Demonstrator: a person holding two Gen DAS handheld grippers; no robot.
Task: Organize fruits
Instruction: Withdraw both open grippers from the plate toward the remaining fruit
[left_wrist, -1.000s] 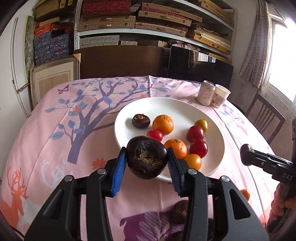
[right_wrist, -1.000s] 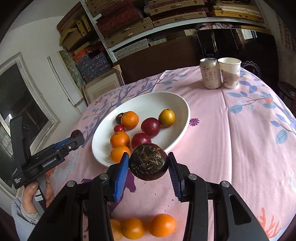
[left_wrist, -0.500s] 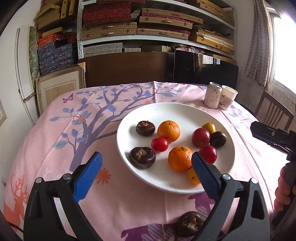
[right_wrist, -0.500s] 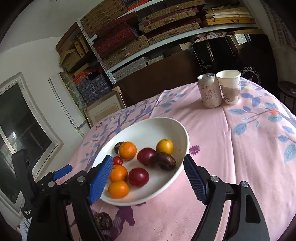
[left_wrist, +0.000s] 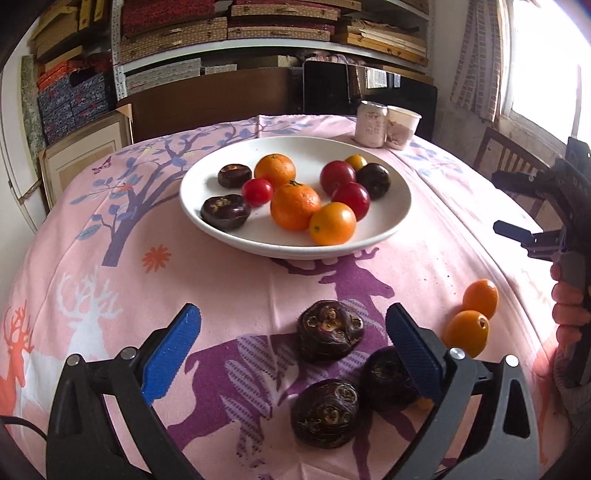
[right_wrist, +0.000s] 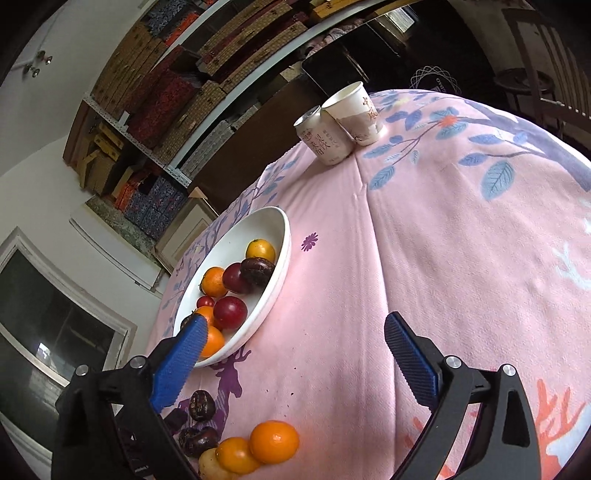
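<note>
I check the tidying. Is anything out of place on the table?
Yes. Three dark fruits and some small orange fruits lie loose on the tablecloth, outside the white plate. Nothing looks spilled or damaged.

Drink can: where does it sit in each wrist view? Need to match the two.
Left wrist: the drink can stands upper right of centre, behind the white plate, paper cup to its right.
Right wrist: the can sits top centre, tilted by the lens, same cup upper right.
Shared landmark: the plate.
</note>
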